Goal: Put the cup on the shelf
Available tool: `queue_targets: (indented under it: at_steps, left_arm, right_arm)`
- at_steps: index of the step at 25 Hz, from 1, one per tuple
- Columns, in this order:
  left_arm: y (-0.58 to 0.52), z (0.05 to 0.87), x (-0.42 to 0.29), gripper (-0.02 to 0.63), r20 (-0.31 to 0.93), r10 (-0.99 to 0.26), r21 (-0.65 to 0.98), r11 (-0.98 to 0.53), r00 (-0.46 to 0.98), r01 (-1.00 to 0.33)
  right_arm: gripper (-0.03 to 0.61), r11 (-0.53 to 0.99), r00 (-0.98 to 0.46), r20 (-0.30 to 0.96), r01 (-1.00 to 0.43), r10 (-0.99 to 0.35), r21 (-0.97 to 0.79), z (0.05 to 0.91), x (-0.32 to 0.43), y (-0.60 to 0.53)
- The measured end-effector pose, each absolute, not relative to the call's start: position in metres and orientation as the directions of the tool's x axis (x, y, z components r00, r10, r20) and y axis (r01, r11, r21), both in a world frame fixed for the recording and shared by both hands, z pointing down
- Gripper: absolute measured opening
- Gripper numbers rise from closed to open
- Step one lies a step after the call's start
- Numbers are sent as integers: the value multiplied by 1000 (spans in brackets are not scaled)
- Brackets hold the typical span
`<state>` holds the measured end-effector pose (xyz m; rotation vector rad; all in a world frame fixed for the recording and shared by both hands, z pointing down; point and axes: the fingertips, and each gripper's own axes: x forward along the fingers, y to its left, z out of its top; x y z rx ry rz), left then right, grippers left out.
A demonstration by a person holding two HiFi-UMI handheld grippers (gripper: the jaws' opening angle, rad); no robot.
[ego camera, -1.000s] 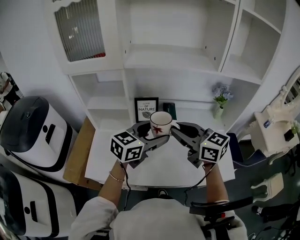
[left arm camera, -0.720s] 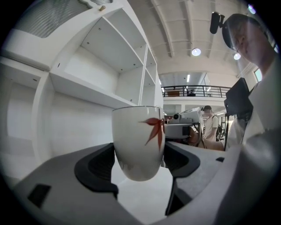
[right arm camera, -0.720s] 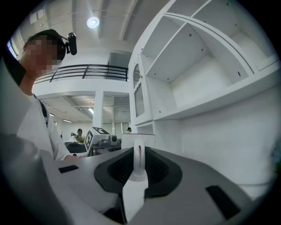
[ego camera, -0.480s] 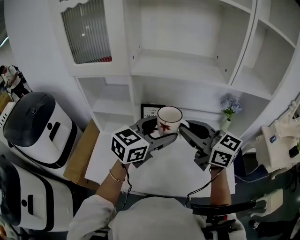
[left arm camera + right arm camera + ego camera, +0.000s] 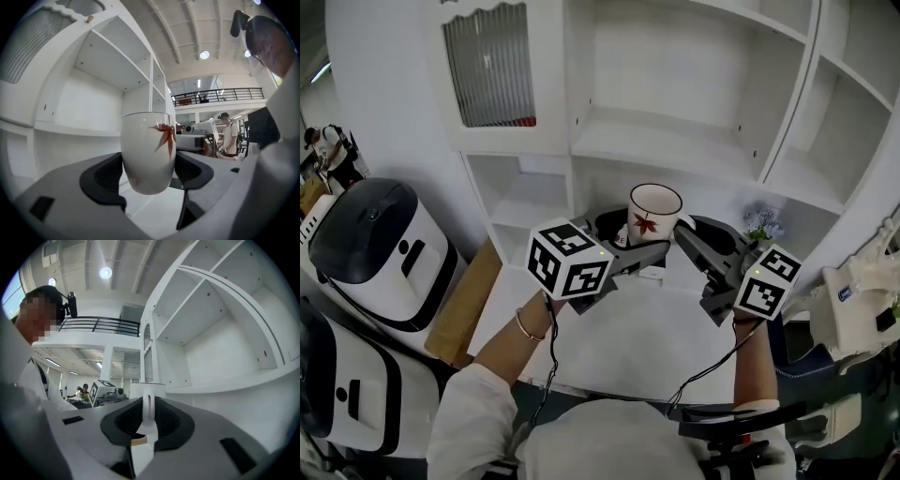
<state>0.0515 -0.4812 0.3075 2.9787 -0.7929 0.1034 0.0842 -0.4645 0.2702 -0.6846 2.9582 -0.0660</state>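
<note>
Up goes the cup from a second ago, body clamped in the left claw, handle pinched in the narrowly parted right claw: lifting stage, next carry it forward onto the shelf ahead, I'd say.

You're in a big open hall, a lab or office rather than a home. Beyond your white shelving there's a railed mezzanine, round ceiling lights and a person standing among equipment.
</note>
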Motion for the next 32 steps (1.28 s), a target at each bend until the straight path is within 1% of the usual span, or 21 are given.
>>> queue_targets:
  at_steps: [4,13,17,22,28,32]
  left_arm:
    - [-484,279,55,344,81,-491,-6,-871,868,-492]
    - [-469,247,51,344,44,-487,-90,-871,872,-482]
    - [-482,219,54,344,41,-483,-104,-873,875,-477]
    - [-493,180,57,344,-10,-485,-119,-868,875,-482]
    - [-509,139,62,344,-16,-486,-129,-866,874,-484]
    - [-511,131,61,344,-17,-518,-169,-842,855,-513]
  right_arm:
    - [74,895,-888,-119,-443,-445,-39,243,87,-465]
    - [74,884,-882,-140,-462,-449,76,211,82,-446]
    - [74,880,-876,-160,-470,-456,65,185,86,-459]
    - [74,873,-861,-206,-485,-466,55,149,90,-468]
    - [74,860,-857,-184,-503,-482,92,108,93,-483]
    - [74,841,-843,-193,-528,-502,118,100,94,-483]
